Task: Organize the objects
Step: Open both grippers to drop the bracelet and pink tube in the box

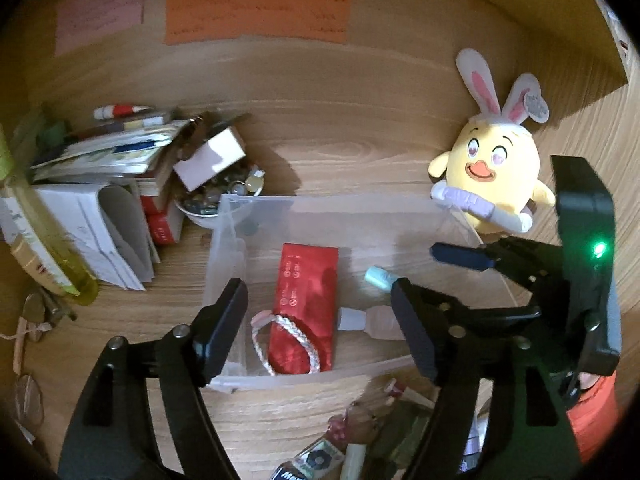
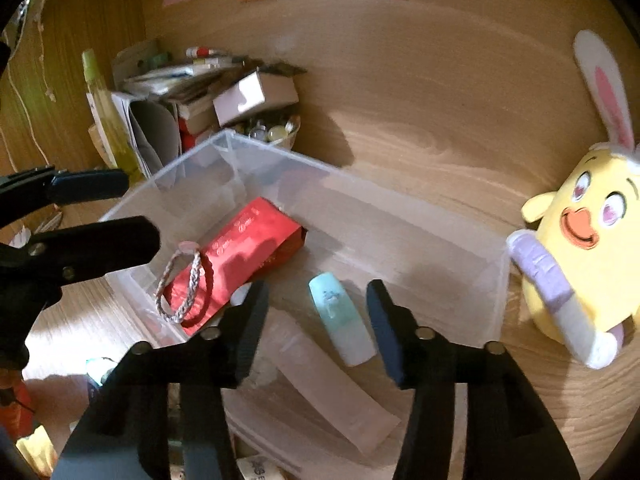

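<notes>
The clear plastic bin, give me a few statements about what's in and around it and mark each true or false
1. A red packet lies in the clear bin. True.
2. The plush chick sits inside the bin. False: it stands outside, by the bin's corner.
3. The right gripper grips the mint tube. False: its jaws are open and the tube lies loose.
4. The left gripper is open and empty. True.
</notes>
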A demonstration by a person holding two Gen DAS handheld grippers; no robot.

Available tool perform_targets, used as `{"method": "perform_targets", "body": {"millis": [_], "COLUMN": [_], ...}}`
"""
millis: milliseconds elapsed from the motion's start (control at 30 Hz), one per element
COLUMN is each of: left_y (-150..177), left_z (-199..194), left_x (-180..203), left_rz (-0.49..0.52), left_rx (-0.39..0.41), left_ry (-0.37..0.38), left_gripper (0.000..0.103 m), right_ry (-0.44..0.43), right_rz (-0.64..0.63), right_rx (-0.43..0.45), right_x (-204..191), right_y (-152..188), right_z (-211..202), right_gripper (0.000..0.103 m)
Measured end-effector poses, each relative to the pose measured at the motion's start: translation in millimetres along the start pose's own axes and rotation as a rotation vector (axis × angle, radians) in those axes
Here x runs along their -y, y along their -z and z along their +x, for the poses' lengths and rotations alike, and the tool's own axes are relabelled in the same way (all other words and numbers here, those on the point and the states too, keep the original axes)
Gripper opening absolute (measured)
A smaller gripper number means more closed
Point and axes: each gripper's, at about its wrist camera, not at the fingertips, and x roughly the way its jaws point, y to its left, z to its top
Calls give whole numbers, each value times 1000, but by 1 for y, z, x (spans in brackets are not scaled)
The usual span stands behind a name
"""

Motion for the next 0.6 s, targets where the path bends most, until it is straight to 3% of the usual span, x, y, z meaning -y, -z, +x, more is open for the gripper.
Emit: {"method": "perform_targets", "body": {"millis": [200,400,600], "left_y": [4,14,26], "left_z": [-18,-38,-52], "left_x": [2,4,8], "left_rz": [33,50,60], "left_rx": [34,68,70], "left_ry": [-43,-42,-42], "left_gripper": [80,91,95], "right_ry": [45,46,57], "right_rz": [-11,-13,-16], "right_rx": [50,102,189], "right_x": [-4,-9,-16], "right_y": [0,9,19], "right_z": [-26,-62,-104], "right_gripper": [62,72,79]}}
